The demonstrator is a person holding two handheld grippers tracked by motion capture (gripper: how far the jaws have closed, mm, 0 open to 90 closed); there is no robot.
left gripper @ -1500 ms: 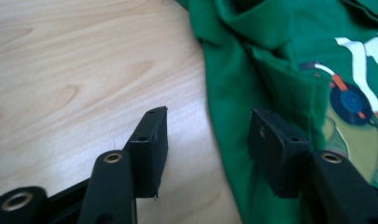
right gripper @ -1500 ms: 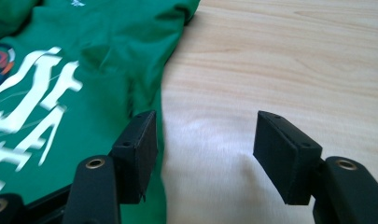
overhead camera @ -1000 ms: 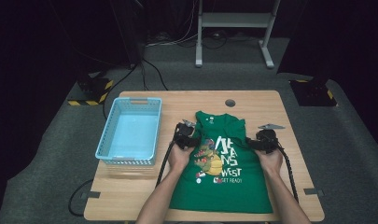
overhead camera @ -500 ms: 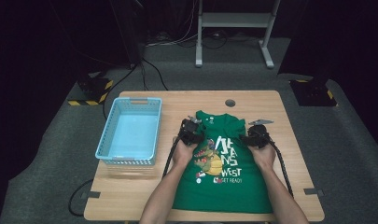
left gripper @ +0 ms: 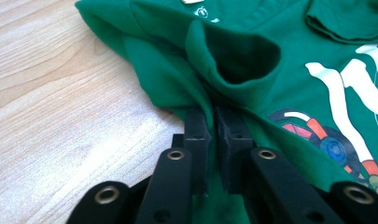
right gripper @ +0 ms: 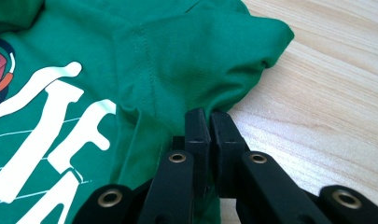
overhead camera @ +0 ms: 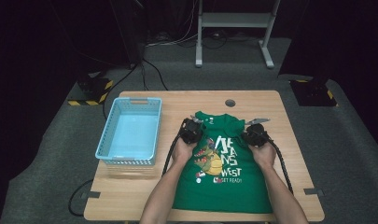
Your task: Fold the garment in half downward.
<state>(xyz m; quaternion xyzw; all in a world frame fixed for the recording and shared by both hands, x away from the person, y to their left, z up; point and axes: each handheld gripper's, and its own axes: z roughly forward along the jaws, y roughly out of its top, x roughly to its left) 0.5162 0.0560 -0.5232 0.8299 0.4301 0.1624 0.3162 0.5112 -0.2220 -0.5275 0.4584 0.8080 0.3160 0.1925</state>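
A green T-shirt [overhead camera: 219,172] is lying print-up on the wooden counter [overhead camera: 289,140], with its collar toward 12 o'clock and its hem reaching the near edge at 6 o'clock. The left gripper [left gripper: 213,122] is pinching a fold of fabric at the shirt's sleeve on the 9 o'clock side, its 2 jaws nearly closed with the cloth bunching up between them. The right gripper [right gripper: 210,122] is doing likewise at the 3 o'clock sleeve, its jaws pressed together on a gathered ridge of green fabric. In the high view, both hands are resting on the shirt's upper part. A light blue basket [overhead camera: 151,135] is sitting on the counter at 9 o'clock from the shirt, apart from it.
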